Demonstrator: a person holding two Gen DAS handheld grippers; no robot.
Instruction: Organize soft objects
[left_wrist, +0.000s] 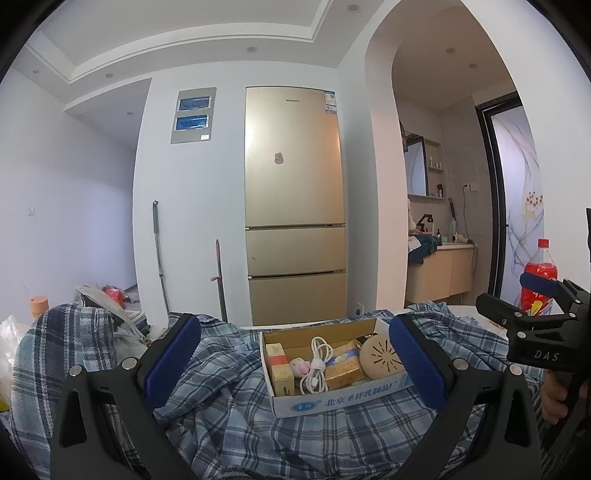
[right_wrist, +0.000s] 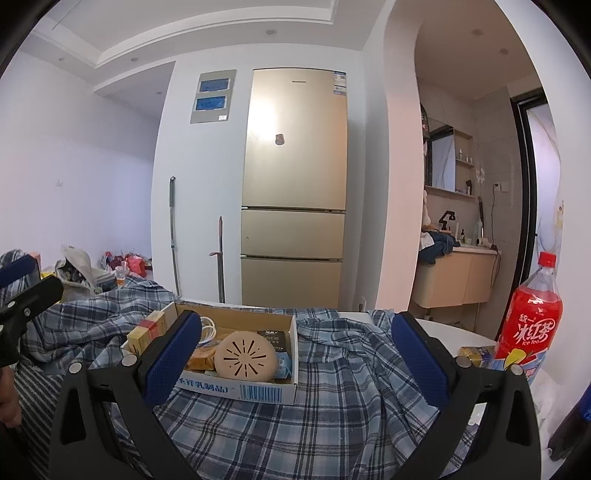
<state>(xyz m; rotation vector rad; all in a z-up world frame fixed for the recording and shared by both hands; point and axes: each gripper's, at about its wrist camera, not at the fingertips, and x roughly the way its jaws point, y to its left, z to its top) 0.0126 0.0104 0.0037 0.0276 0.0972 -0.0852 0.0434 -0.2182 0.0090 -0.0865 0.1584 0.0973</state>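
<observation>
Sitting on top of the crumpled blue-and-white plaid cloth, the open cardboard box of small items is the main hazard: any pull on the fabric could tip it and spill the coiled white cable, the little yellow cartons and the round beige vented disc. The cloth lies heaped across the white table, reaching toward its far edge. Both tongs are spread wide and hold nothing: the left gripper straddles the box, the right gripper hangs over bare fabric beside it. Near the table's right edge stands a tall red iced-tea bottle, which I judge a dragged fold could topple.
</observation>
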